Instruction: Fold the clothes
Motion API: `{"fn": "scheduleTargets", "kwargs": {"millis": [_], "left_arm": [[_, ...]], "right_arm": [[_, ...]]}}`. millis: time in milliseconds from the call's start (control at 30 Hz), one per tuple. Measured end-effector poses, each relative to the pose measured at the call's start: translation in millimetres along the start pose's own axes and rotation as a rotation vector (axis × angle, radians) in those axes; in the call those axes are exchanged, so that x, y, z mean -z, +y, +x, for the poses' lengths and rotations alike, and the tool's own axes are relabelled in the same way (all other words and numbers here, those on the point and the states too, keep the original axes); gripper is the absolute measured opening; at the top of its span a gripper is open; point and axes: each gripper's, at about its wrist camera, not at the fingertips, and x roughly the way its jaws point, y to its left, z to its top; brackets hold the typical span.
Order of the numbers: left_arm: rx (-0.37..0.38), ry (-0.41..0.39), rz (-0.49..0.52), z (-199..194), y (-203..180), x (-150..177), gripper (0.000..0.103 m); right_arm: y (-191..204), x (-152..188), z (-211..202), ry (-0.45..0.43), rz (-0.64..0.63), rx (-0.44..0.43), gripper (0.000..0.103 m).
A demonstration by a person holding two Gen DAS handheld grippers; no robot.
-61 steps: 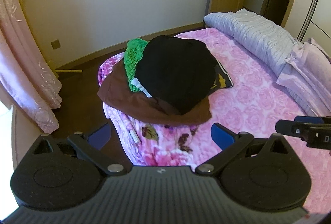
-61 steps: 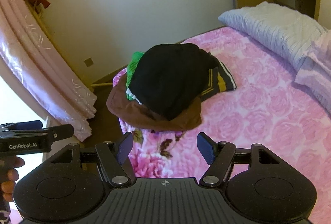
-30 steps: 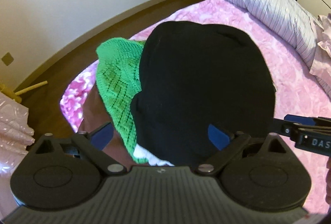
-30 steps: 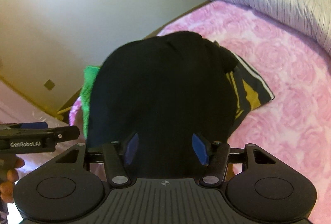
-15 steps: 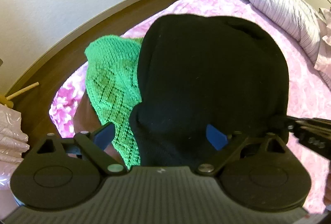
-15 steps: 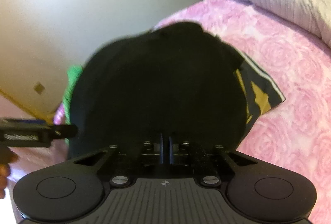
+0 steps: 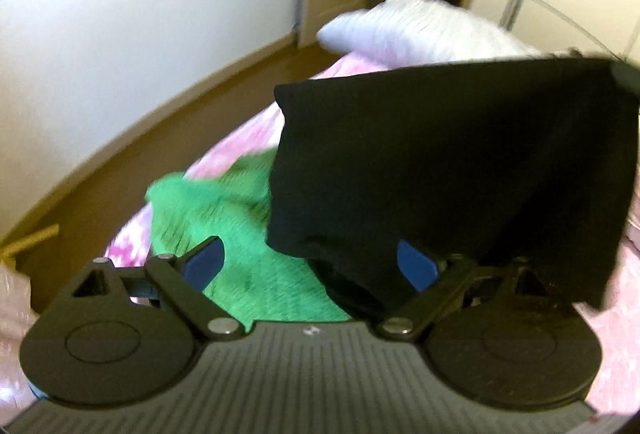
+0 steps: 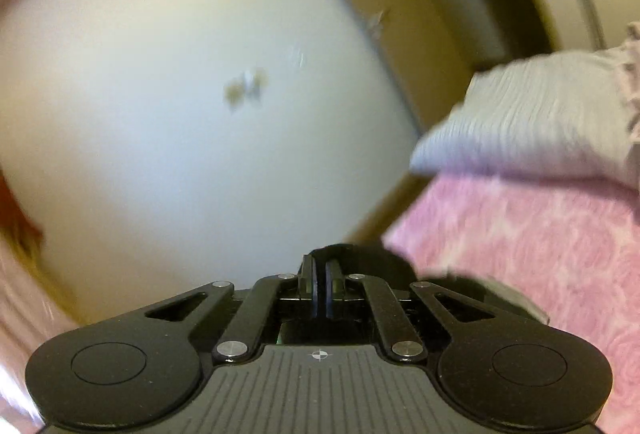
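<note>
A black garment (image 7: 460, 161) hangs in the air as a flat sheet, lifted off the clothes pile on the pink floral bed (image 7: 240, 145). Its top right corner runs up to my right gripper (image 7: 624, 73) at the frame edge. In the right wrist view my right gripper (image 8: 320, 274) is shut, with black garment (image 8: 380, 260) fabric bunched around its fingertips. My left gripper (image 7: 310, 262) stands open below the sheet; the cloth's lower edge droops by its right pad (image 7: 416, 266) without being pinched. A green knit garment (image 7: 224, 201) lies underneath.
A pale striped pillow (image 7: 400, 29) lies at the far end of the bed, seen again as the pillow (image 8: 540, 121) in the right wrist view. A brown floor (image 7: 120, 161) and a white wall (image 8: 160, 113) lie to the left. A door stands behind.
The right gripper shut on the black garment and rose, pulling it off the pile into a hanging sheet. The left gripper rose too and stayed open. The green knit is now more exposed.
</note>
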Motion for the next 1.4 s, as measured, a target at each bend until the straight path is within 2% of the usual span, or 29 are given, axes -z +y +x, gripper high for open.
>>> {"fn": "scheduleTargets", "kwargs": {"millis": [167,300,400,467,533,600,700,767,867,900,1033,1133,1200,1400], "left_arm": [[0.121,-0.088,0.095,-49,-68,-4,0.092],[0.251,-0.127,0.196,-84,-138,10,0.092],[0.348,-0.134,0.269,-106,-193,28,0.092],[0.404,-0.126,0.315,-115,-228,44,0.092],[0.448,-0.096,0.365,-122,-265,63,0.092],[0.476,-0.065,0.415,-129,-299,85,0.092],[0.515,-0.001,0.482,-139,-343,124,0.092],[0.541,0.044,0.53,-143,-367,152,0.092],[0.558,0.099,0.616,-153,-394,195,0.092],[0.556,0.12,0.646,-153,-399,206,0.092],[0.541,0.179,0.736,-158,-406,241,0.092],[0.528,0.208,0.799,-155,-405,251,0.092],[0.533,0.219,0.834,-152,-405,255,0.092],[0.559,0.263,0.915,-139,-410,260,0.092]], "right_arm": [[-10,-51,-97,-0.222,0.049,0.036,0.0],[-16,-69,-194,-0.364,0.055,0.082,0.0],[-19,-72,-275,-0.468,0.034,0.166,0.0],[-26,-72,-326,-0.492,0.007,0.262,0.0],[-43,-76,-356,-0.403,-0.028,0.387,0.002],[-66,-71,-385,-0.302,-0.005,0.538,0.006],[-100,-45,-445,-0.279,0.071,0.661,0.019],[-115,-28,-486,-0.244,0.1,0.723,0.033],[-129,15,-530,-0.146,0.106,0.803,0.04],[-128,41,-543,-0.104,0.108,0.827,0.041],[-141,104,-580,0.026,0.185,0.883,0.043],[-145,146,-600,0.07,0.282,0.905,0.043],[-150,162,-595,0.097,0.33,0.907,0.043],[-155,177,-561,0.169,0.421,0.938,0.043]]}}
